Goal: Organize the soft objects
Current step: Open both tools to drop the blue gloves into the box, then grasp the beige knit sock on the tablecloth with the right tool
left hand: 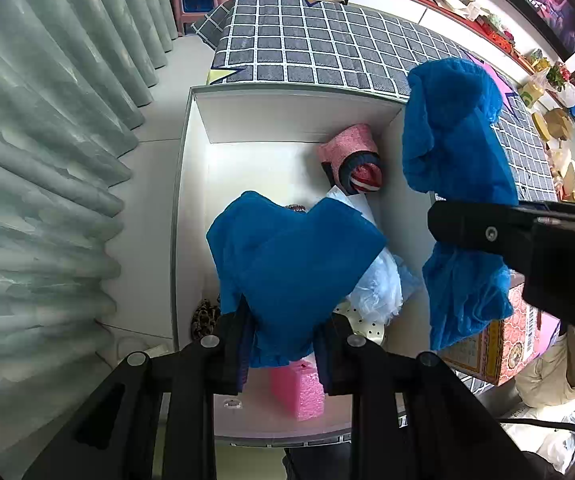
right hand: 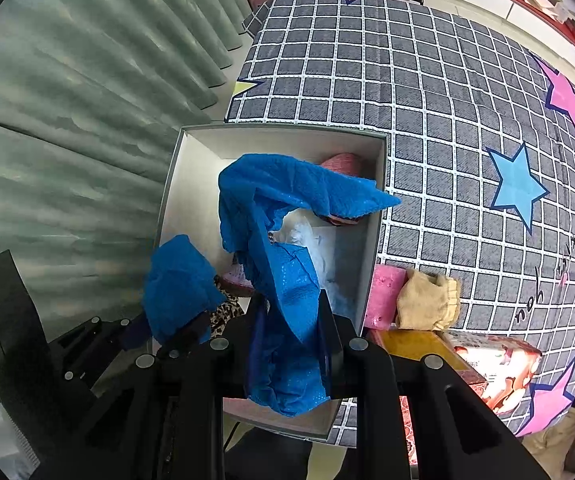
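Hanging over the white box point(left hand: 191, 208), both grippers point steeply down into it, each closed on its own blue non-woven cover. The left gripper point(left hand: 283, 344) pinches one blue cover point(left hand: 295, 256), bunched between its jaws above the box interior; the right gripper point(right hand: 291, 336) clamps a second blue cover point(right hand: 287, 216), whose loose end trails over the box's far right corner. In the left wrist view, the right gripper enters from the right, beside the box's right wall.

Inside the box lie a pink rolled fabric point(left hand: 349, 146) at the far corner, a clear plastic bag point(left hand: 375, 284), a leopard-print piece point(left hand: 203, 318) and a pink foam block point(left hand: 301, 392). The box's left half shows bare floor. Outside, against its right wall on the checked bedspread point(right hand: 427, 80), sit a pink sponge point(right hand: 385, 296) and a beige cloth point(right hand: 427, 300).
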`<action>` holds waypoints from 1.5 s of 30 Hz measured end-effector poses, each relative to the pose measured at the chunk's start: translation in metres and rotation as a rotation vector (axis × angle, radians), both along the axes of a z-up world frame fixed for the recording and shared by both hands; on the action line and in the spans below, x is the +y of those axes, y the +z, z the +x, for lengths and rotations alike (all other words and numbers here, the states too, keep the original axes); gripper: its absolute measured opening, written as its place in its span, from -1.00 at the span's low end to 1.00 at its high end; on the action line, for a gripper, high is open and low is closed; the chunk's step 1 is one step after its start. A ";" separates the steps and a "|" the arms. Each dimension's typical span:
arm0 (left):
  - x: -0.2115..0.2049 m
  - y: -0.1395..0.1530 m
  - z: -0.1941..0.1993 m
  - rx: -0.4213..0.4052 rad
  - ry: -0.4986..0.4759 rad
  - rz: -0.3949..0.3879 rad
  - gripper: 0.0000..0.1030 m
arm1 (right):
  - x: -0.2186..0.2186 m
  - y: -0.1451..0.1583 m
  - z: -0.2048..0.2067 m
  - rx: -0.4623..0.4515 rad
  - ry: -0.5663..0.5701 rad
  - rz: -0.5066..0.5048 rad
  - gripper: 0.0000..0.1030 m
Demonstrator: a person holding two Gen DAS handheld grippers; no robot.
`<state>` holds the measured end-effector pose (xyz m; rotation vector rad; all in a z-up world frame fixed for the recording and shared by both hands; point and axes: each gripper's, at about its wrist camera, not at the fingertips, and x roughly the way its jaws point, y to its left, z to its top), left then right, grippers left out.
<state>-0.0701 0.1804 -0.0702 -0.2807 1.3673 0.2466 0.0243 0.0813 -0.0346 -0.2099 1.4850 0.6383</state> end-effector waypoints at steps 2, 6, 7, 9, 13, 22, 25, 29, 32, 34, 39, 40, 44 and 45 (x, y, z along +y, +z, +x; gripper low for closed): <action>0.000 0.000 0.000 0.000 0.001 0.000 -0.44 | 0.001 0.000 0.000 -0.002 0.001 0.000 -0.53; 0.000 0.000 0.000 0.000 0.002 0.003 -0.44 | 0.002 0.000 0.000 -0.003 0.003 0.000 -0.52; 0.001 0.000 0.000 0.002 0.003 0.003 -0.44 | 0.002 0.000 0.000 -0.003 0.003 0.000 -0.52; 0.001 -0.001 -0.001 0.003 0.003 0.003 -0.44 | 0.003 0.000 0.000 -0.001 0.004 0.001 -0.52; 0.001 -0.001 0.000 0.004 0.002 0.003 -0.44 | 0.004 -0.001 0.000 0.000 0.004 0.001 -0.52; 0.000 -0.001 0.000 0.006 0.002 0.004 -0.44 | 0.005 -0.001 0.000 0.001 0.002 0.000 -0.52; 0.000 -0.001 0.001 0.006 0.002 0.003 -0.44 | 0.005 -0.001 0.000 0.001 0.005 0.000 -0.52; -0.001 -0.002 0.000 0.009 0.002 0.003 -0.44 | 0.006 -0.002 0.001 0.002 0.010 -0.001 -0.52; -0.001 -0.004 0.001 0.013 0.000 0.005 -0.44 | 0.006 -0.003 0.002 0.003 0.010 0.000 -0.52; 0.000 -0.005 0.001 0.015 0.003 0.006 -0.44 | 0.007 -0.003 0.002 0.003 0.010 0.000 -0.52; 0.001 -0.006 0.005 0.018 0.017 -0.021 0.57 | 0.003 -0.005 0.010 0.038 -0.017 0.040 0.38; 0.002 -0.005 0.006 0.018 0.023 -0.030 0.74 | -0.003 -0.004 0.014 0.031 -0.041 0.041 0.50; 0.004 -0.001 0.010 -0.003 0.051 -0.068 0.86 | -0.034 0.012 0.038 0.019 -0.107 0.083 0.51; 0.004 0.000 0.012 -0.009 0.057 -0.080 0.88 | -0.043 0.016 0.045 0.007 -0.119 0.083 0.52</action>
